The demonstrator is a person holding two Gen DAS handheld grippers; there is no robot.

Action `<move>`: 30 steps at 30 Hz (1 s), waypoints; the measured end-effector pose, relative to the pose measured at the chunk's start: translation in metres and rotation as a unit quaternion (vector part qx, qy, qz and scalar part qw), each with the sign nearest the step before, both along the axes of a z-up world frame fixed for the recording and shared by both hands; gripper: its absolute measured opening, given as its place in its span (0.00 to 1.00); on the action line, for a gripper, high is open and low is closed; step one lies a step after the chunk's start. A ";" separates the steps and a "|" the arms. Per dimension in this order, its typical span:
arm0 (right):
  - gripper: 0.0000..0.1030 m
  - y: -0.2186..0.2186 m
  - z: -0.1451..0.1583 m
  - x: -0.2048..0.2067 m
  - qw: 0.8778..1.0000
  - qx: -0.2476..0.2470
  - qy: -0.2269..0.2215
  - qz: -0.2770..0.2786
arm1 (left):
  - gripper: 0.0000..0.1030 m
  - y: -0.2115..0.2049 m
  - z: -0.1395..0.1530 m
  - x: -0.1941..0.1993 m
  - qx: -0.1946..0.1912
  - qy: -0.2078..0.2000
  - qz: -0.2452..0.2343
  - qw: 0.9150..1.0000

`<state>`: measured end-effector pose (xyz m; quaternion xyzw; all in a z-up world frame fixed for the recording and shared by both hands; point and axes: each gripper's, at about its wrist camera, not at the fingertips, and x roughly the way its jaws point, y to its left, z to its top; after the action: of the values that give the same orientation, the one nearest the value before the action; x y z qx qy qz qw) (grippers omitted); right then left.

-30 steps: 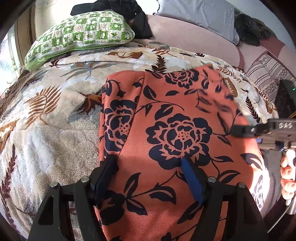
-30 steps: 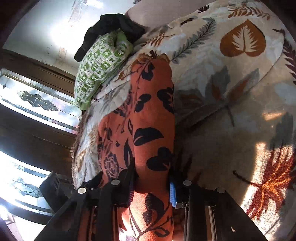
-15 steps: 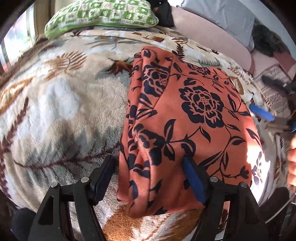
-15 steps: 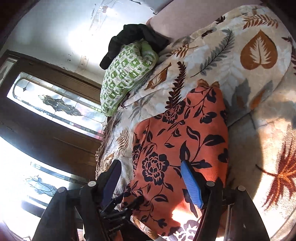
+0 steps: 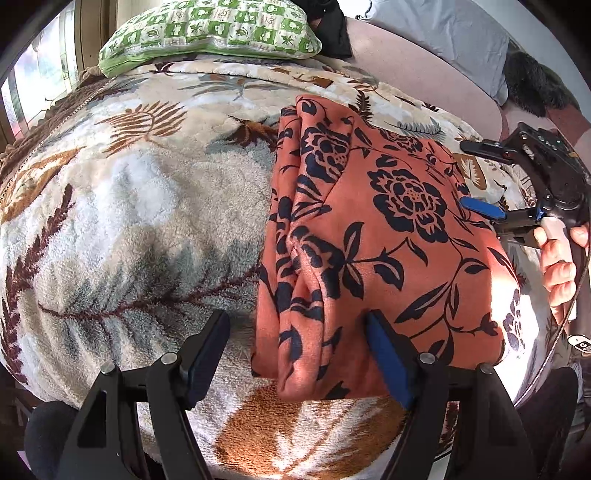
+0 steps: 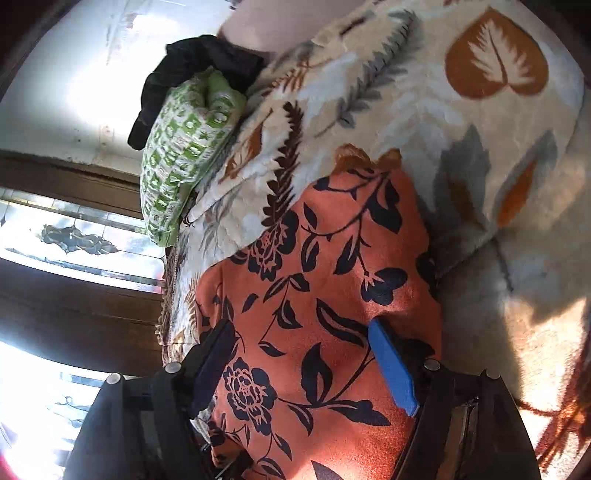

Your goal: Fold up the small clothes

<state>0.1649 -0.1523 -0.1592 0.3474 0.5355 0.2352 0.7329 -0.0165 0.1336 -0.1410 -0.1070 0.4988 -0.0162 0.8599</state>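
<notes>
A home bedroom — leaf-print fleece blanket (image 5: 129, 229), green pillow (image 5: 221, 29), leaded-glass window (image 6: 74, 236).

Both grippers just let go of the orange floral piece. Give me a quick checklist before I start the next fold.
1. Left gripper free of cloth: ok, open.
2. Right gripper free: ok, jaws opening, nothing pinched.
3. Orange floral garment lying on the leaf-print blanket: ok.
4. Left edge smooth: not ok, bunched in ridges.
5. Far corners squared: cannot tell.
6. Green pillow clear of garment: ok.
</notes>
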 end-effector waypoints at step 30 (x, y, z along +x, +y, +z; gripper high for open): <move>0.80 0.032 0.039 -0.112 0.994 -0.015 -0.057 0.093 | 0.75 0.007 0.083 -0.010 0.096 -0.052 0.055 0.992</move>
<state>0.0528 -0.1200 -0.1207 0.2712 0.5260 0.3139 0.7424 -0.0261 0.1402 -0.0578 -0.0501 0.4461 0.0741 0.8905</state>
